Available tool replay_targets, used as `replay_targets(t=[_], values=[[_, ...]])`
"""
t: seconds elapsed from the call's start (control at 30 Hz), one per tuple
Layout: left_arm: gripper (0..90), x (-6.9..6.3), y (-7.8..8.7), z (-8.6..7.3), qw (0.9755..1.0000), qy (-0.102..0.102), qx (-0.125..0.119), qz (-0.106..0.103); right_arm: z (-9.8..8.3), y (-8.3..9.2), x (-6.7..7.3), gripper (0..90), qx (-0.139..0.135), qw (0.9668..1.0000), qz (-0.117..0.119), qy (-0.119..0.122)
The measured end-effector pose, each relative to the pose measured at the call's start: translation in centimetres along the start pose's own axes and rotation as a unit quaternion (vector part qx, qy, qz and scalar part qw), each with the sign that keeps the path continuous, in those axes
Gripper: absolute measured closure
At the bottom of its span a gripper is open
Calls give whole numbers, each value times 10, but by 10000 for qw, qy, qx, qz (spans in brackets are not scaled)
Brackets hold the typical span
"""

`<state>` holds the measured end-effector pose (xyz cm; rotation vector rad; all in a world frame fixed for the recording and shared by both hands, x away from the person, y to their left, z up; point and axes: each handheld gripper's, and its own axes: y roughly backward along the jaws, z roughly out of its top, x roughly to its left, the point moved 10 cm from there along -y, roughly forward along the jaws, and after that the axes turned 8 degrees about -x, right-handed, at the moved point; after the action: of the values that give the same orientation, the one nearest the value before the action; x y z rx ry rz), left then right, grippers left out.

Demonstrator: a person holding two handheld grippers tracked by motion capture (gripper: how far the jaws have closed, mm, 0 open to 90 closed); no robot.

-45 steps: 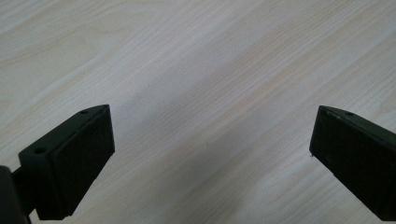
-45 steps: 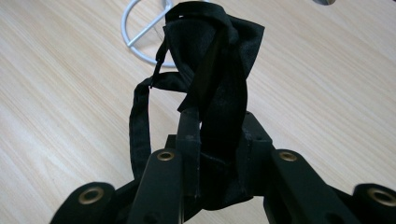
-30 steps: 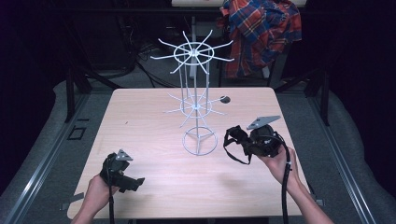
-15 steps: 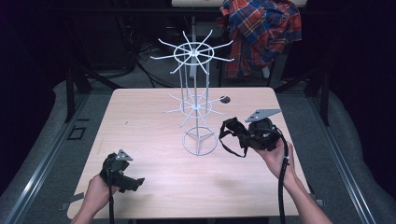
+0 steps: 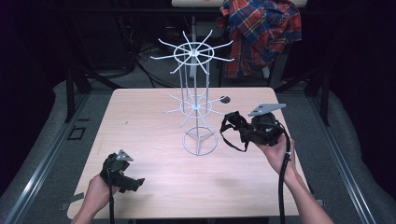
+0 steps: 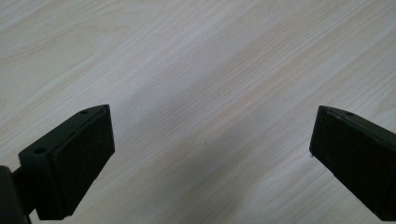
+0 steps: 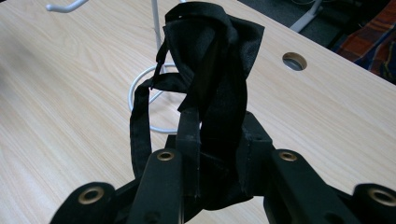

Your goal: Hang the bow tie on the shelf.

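Table of pale wood [image 5: 154, 121] holds a white wire rack [image 5: 196, 102] in the high view. The left gripper [image 6: 212, 149] (jaws wide apart) has nothing between them. The right gripper [image 7: 217, 135] pinches a black cloth strap [image 7: 210, 60] near the rack's ring base.

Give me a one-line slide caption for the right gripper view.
Right gripper clamped on a black fabric strap, held above the wooden table near the white wire rack's ring base.

The table [image 5: 154, 121] is pale wood grain, the wire rack [image 5: 195, 100] white, the strap [image 7: 210, 70] black, the far shirt [image 5: 261, 32] red-and-blue plaid.
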<state>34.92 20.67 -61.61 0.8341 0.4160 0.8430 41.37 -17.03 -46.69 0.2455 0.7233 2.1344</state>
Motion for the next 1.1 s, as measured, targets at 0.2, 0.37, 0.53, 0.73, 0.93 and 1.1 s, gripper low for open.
replay_targets(t=[0.2, 0.37, 0.53, 0.73, 0.93, 1.1], values=[[0, 1, 0, -1, 10000, 4, 6, 2, 5, 0, -5, 738, -74, 9999, -99, -16], [0, 1, 0, -1, 10000, 5, 3, -5, 7, -5, -7, 738, -104, 9999, -124, -15], [0, 1, -1, -1, 10000, 22, 14, -26, 10, -9, -9, 737, -42, 9999, -160, -12], [0, 0, 0, -1, 10000, 20, 7, -41, 13, -14, -12, 737, -52, 9998, -190, -63], [0, 0, -1, -1, 10000, 19, 7, -50, 17, -19, -14, 737, -87, 9997, -179, -132], [0, 0, 0, -1, 10000, 16, 6, -53, 18, -22, -16, 737, -58, 9997, -188, -156]])
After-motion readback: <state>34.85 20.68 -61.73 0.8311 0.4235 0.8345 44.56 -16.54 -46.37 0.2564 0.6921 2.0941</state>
